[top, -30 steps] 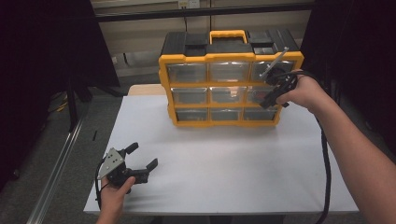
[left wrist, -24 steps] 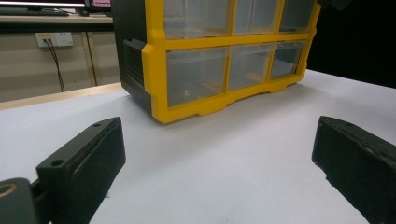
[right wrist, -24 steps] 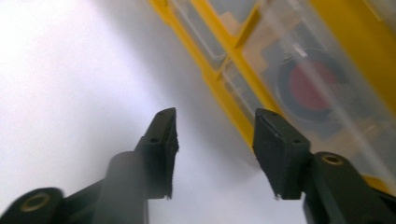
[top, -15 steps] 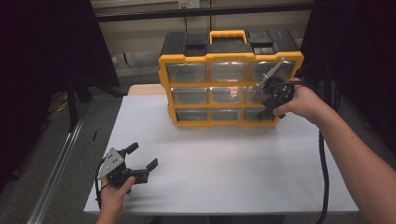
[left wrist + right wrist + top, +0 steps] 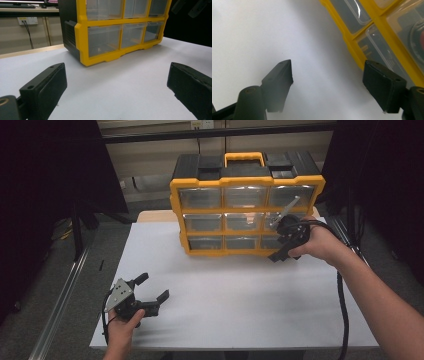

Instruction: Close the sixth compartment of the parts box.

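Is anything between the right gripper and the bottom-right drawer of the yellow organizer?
Nothing visible. The right gripper hangs open at the front of the drawer organizer, its jaws just opened and empty. In the right gripper view only bare white table lies before the bottom-right drawer.

The drawer cabinet [image 5: 245,205] stands at the table's [image 5: 240,310] far edge, centred.

A: Could you read what sat in the drawer organizer [image 5: 247,215]?

B: No, the clear drawers were too hazy. The right claw [image 5: 281,251] and its hand hid the lower right drawers.

A: And the close views?

B: The left claw view cut off the organizer's top row; the right claw view blurred a red-and-dark shape [image 5: 418,35] behind one drawer front.
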`<state>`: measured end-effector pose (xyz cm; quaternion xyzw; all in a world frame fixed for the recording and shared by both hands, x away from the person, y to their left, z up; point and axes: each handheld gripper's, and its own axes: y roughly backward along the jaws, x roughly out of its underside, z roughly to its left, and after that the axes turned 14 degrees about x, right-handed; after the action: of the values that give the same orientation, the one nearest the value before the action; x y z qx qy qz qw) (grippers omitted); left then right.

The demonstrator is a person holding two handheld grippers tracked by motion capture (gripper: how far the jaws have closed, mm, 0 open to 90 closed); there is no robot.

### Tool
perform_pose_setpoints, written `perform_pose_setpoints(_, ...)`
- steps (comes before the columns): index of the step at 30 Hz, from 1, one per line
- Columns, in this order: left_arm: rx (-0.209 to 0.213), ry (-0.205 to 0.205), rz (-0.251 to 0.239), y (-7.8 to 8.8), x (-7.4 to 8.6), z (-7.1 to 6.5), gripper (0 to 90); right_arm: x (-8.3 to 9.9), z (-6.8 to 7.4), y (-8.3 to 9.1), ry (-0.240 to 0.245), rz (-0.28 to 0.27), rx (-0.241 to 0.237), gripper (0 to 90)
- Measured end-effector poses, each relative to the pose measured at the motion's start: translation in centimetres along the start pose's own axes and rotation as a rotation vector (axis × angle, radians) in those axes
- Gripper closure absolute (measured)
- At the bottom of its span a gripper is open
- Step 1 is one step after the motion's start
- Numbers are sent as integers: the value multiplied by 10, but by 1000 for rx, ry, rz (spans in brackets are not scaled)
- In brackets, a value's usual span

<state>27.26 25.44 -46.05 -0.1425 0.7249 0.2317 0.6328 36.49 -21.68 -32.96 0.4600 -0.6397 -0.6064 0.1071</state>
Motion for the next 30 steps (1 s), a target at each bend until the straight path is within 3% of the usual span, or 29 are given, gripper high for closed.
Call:
perform_pose_setpoints(10,0,-1,-1,0,0,0,29,13,8,-7,-2,22,8,200)
perform_pose_setpoints(21,1,-3,-1,0,0,0,29,26,13,-9,-23,10,12,174)
perform_pose_setpoints(30,-5,-2,-2,0,0,-1,29,40,21,-12,-39,-31,10,152)
